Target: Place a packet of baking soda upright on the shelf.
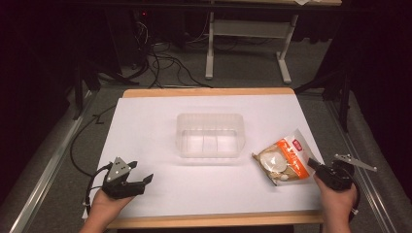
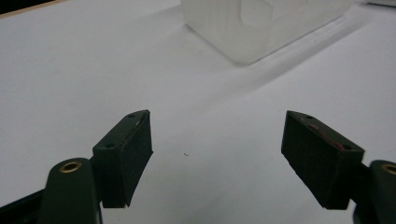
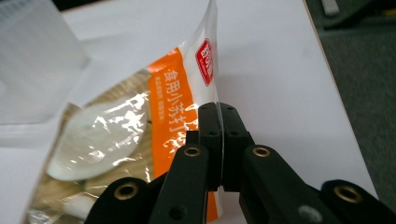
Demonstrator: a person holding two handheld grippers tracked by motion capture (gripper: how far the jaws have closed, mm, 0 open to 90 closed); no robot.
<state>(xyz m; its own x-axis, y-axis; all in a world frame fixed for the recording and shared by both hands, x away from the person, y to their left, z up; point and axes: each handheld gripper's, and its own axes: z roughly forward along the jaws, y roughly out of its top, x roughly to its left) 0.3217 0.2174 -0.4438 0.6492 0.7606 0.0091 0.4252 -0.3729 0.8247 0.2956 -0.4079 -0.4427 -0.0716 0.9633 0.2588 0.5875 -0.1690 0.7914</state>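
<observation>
The right gripper [image 3: 219, 140] has its jaws pinched tight on the edge of the orange snack packet [image 1: 283, 160], which lies on the white table [image 1: 145, 126] just right of the clear plastic container [image 1: 210, 135]. The left gripper [image 2: 217, 156] holds its jaws wide apart over bare table, gripping nothing.

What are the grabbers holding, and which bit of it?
The right hand-held gripper pinches the orange-and-clear plastic snack bag by its sealed side edge. The left hand-held gripper holds nothing.
</observation>
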